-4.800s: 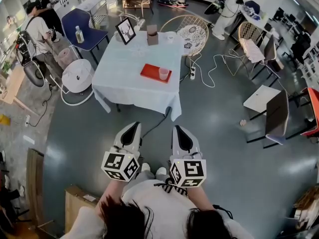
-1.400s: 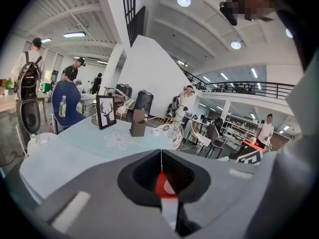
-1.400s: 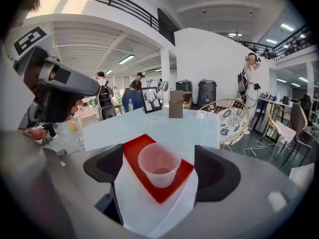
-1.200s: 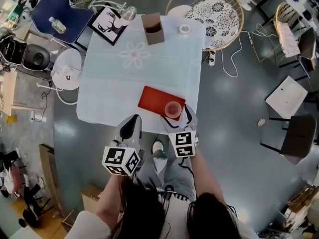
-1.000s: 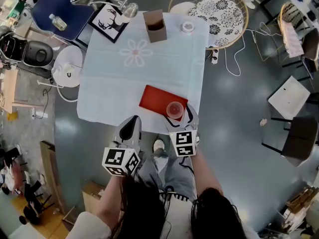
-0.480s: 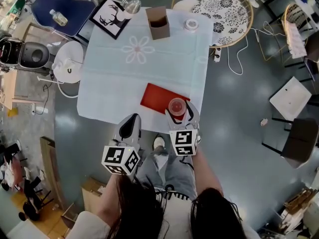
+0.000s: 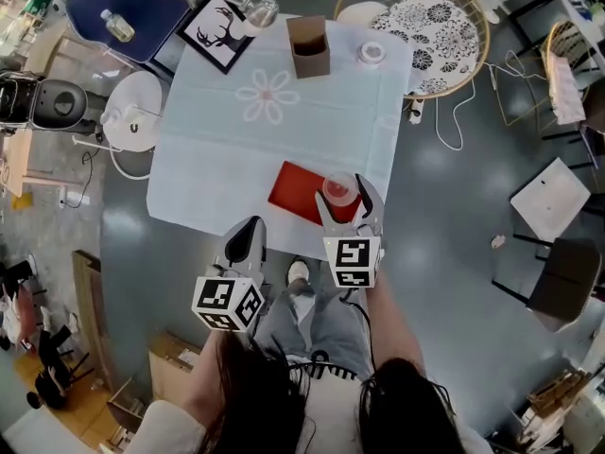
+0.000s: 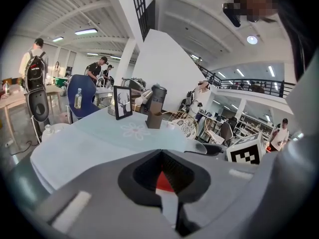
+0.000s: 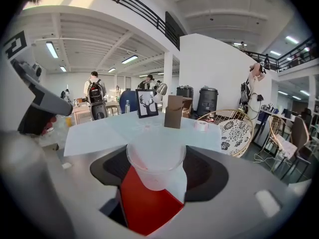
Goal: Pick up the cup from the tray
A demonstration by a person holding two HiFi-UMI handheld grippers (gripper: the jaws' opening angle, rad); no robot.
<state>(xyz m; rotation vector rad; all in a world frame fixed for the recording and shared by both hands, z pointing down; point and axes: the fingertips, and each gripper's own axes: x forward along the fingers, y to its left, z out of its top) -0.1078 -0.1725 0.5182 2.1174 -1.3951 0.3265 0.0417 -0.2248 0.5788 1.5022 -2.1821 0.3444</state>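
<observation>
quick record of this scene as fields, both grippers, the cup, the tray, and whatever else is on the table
cup: translucent, upright, over the tray's near right corner
tray: red, flat on the table
right gripper: jaws apart, one either side of the cup
left gripper: jaws together, empty, at the near table edge
table: pale blue cloth
far end: brown box, framed deer picture, tape roll
task state: cup bracketed, not yet gripped

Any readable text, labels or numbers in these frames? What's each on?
No readable words or numbers anywhere.
Left marker cube, right marker cube: black-and-white square patterns, no letters.
Framed picture: deer silhouette, no text.
Bottle on the blue chair: label too small to read.
</observation>
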